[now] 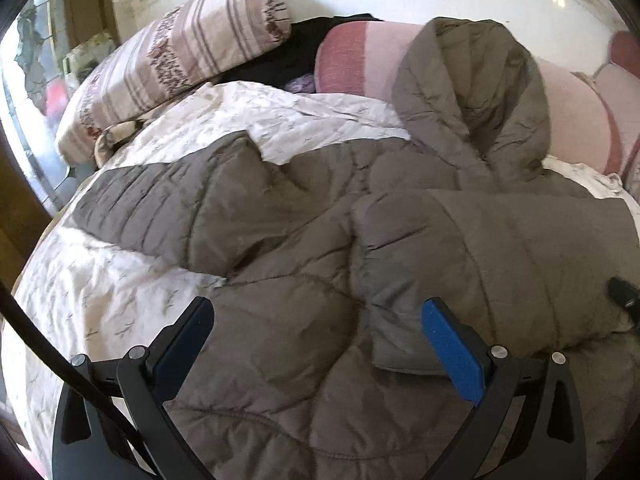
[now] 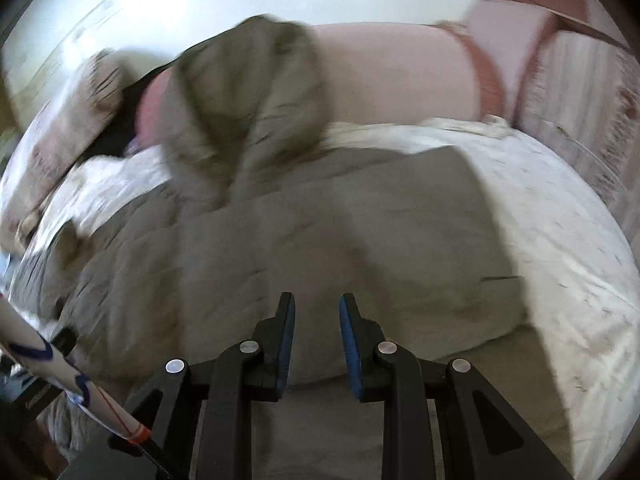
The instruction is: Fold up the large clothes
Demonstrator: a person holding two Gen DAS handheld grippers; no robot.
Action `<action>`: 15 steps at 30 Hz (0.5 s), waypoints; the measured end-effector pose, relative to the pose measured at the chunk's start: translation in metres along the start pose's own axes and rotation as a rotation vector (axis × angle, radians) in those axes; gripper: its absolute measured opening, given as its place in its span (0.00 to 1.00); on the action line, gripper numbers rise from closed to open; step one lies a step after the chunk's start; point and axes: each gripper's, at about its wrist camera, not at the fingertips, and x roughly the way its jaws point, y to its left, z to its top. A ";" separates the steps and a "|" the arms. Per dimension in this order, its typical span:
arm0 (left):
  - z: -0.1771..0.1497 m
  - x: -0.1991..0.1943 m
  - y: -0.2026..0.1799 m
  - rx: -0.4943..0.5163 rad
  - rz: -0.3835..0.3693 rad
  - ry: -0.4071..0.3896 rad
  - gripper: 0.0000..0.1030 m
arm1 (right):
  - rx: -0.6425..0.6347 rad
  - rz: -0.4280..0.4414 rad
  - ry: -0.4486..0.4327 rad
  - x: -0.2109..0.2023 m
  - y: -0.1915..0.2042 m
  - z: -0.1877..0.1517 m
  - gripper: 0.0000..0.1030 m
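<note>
Rumpled taupe quilted hooded jacket on bed; left tongs wide open, right tongs slightly parted, both empty.

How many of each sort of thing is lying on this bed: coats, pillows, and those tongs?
Grey-brown puffer coat: 1
Striped pillow: 1
Pink pillows: 2
Tongs, left tongs and right tongs: 2
Total: 6

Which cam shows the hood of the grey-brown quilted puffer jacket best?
Left wrist: the hood of the grey-brown quilted puffer jacket is sharp, with seams visible, leaning on the pink bolster. Right wrist shows the whole hood too, but motion-blurred.
</note>
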 end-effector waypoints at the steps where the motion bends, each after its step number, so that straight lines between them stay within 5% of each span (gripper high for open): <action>1: -0.001 0.001 -0.002 0.006 0.000 -0.002 1.00 | -0.029 0.002 0.007 0.003 0.009 -0.003 0.23; 15: 0.000 0.018 -0.009 0.023 -0.036 0.036 1.00 | -0.131 -0.034 0.096 0.033 0.040 -0.019 0.24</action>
